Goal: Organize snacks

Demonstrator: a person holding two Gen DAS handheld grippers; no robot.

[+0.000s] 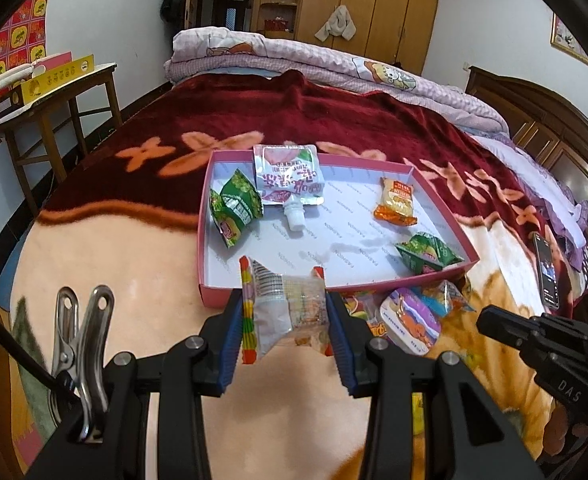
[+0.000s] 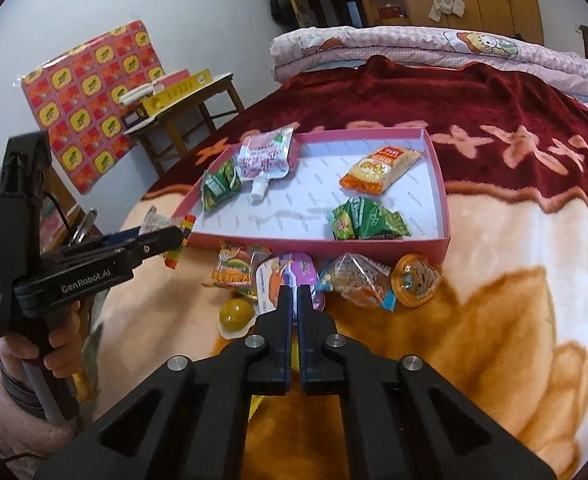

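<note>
My left gripper (image 1: 283, 312) is shut on a clear snack packet with a striped edge (image 1: 281, 312), held just in front of the pink tray (image 1: 205, 216); both show in the right wrist view (image 2: 173, 240). The tray (image 2: 440, 184) holds a silver spout pouch (image 1: 287, 178), two green packets (image 1: 233, 208) (image 1: 428, 256) and an orange packet (image 1: 396, 202). My right gripper (image 2: 294, 292) is shut and empty, above loose snacks in front of the tray: a purple-lidded cup (image 2: 289, 280), a clear bread packet (image 2: 358, 280), an orange jelly cup (image 2: 416, 278), a yellow ball (image 2: 235, 312).
The snacks lie on a bed with a red and cream floral blanket (image 1: 133, 248). A folded pink quilt (image 1: 294, 56) lies at the far end. A wooden side table (image 1: 53, 96) with boxes stands at the left. A phone (image 1: 546, 268) lies at the right.
</note>
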